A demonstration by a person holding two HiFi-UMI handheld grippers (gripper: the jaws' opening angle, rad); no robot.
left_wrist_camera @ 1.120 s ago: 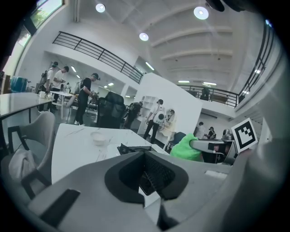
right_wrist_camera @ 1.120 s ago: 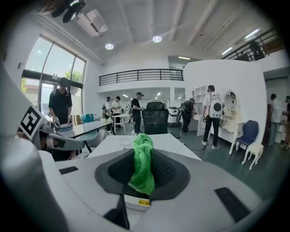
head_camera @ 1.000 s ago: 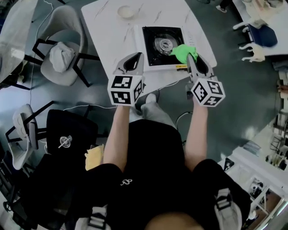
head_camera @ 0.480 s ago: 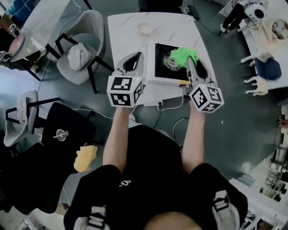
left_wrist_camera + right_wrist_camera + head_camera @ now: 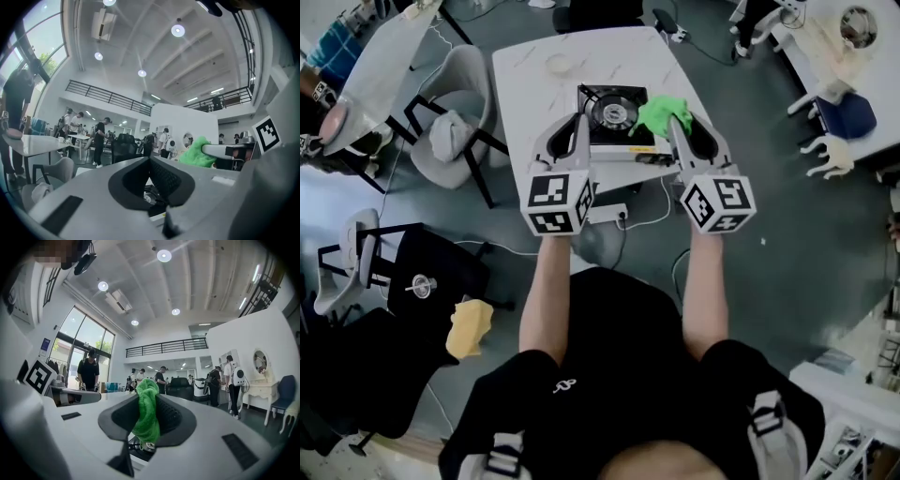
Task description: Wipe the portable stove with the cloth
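The cloth has slid off the burner to the stove's right edge, pinched tight in the right gripper. The left gripper, jaws together and empty, sits at the stove's left edge.

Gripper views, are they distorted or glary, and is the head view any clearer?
Left gripper view: strong fisheye, dark round border, ceiling lamps blown out. Right gripper view: same fisheye and lamp glare, yet the cloth reads sharp; a mosaic patch sits top left. Head view: dim, flat and muted, stove small but in focus.
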